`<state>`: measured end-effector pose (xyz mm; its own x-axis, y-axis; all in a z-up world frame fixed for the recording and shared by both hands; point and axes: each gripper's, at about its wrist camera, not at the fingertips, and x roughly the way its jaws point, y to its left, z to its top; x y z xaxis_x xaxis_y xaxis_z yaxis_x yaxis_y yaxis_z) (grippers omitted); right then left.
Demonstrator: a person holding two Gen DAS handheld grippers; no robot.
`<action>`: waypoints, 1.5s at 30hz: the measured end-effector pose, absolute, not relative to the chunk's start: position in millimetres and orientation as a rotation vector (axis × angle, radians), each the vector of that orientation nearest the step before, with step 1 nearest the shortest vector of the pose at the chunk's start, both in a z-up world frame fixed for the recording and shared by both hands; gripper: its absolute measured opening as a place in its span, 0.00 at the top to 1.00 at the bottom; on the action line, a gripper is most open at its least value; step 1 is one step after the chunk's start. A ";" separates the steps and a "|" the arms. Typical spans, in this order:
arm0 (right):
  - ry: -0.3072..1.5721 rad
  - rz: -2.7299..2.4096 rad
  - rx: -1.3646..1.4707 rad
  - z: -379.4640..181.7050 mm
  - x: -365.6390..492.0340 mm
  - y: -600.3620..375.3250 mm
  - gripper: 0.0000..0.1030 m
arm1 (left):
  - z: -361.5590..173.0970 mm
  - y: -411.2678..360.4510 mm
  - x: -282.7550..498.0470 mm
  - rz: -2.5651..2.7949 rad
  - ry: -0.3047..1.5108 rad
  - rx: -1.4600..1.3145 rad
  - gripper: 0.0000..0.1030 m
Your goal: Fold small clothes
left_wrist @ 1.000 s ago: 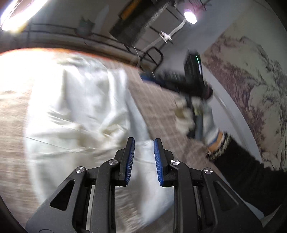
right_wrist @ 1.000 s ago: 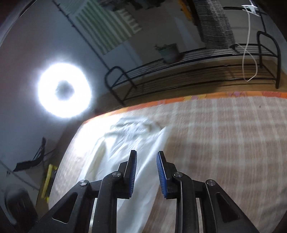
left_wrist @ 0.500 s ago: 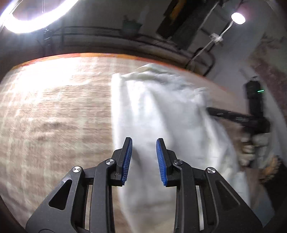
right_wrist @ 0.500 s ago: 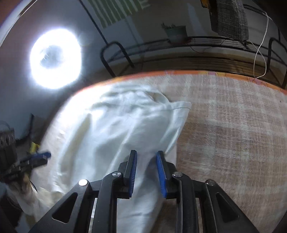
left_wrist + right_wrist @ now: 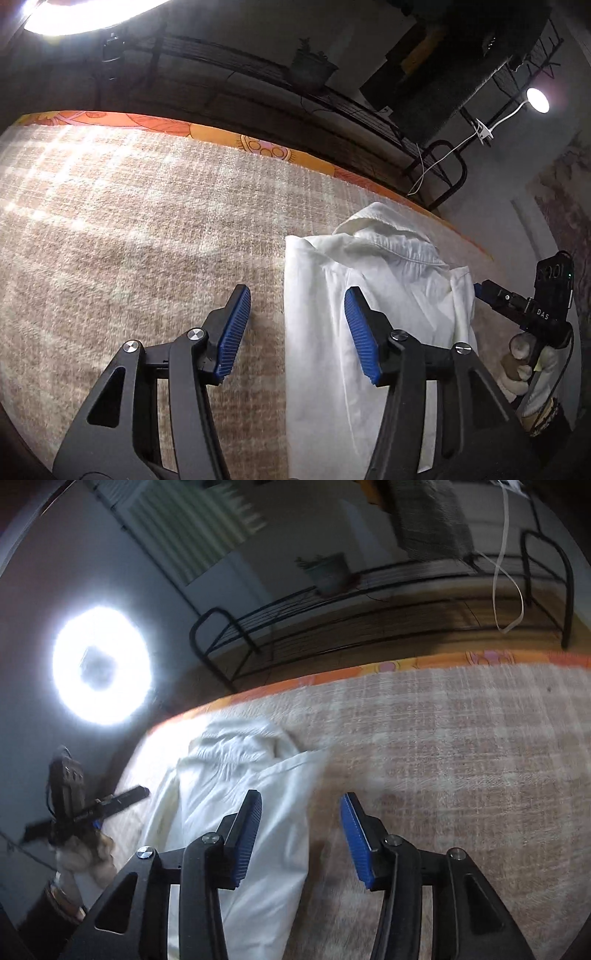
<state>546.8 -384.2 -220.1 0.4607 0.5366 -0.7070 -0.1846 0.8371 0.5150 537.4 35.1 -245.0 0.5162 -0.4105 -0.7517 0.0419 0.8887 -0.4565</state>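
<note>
Both grippers, left (image 5: 295, 334) and right (image 5: 301, 840), just opened; white garment (image 5: 369, 295) seemingly released.

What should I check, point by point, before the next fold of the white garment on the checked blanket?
1. Left gripper free of cloth: ok. Its jaws have just been opening, and nothing is pinched between them.
2. Right gripper free of cloth: ok. Its jaws have also just been opening; the pads press on nothing.
3. White garment lying on the checked blanket, not hanging: ok.
4. Side folds neat: ok on its long straight edge in the left wrist view; the other side is rumpled.
5. Collar end flat: not ok, it stands bunched.
6. Lower hem aligned: cannot tell, the grippers hide it.
</note>
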 end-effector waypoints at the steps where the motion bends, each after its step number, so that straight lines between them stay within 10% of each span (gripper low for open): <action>1: 1.003 0.467 0.423 -223.6 550.4 -384.7 0.53 | -247.0 34.4 539.1 -0.280 0.999 -0.410 0.48; 7: 1.047 0.499 0.453 -239.5 568.2 -374.8 0.57 | -249.9 25.8 553.7 -0.311 0.987 -0.432 0.51; 10: 1.064 0.523 0.443 -246.1 573.2 -363.4 0.76 | -253.6 18.8 558.4 -0.328 1.020 -0.440 0.96; 14: 1.044 0.533 0.376 -239.4 569.4 -347.9 0.98 | -241.8 15.2 549.4 -0.334 0.968 -0.437 0.99; 45: 0.801 0.622 0.180 -101.0 369.4 -336.3 1.00 | -110.6 25.6 316.1 -0.414 0.752 -0.239 1.00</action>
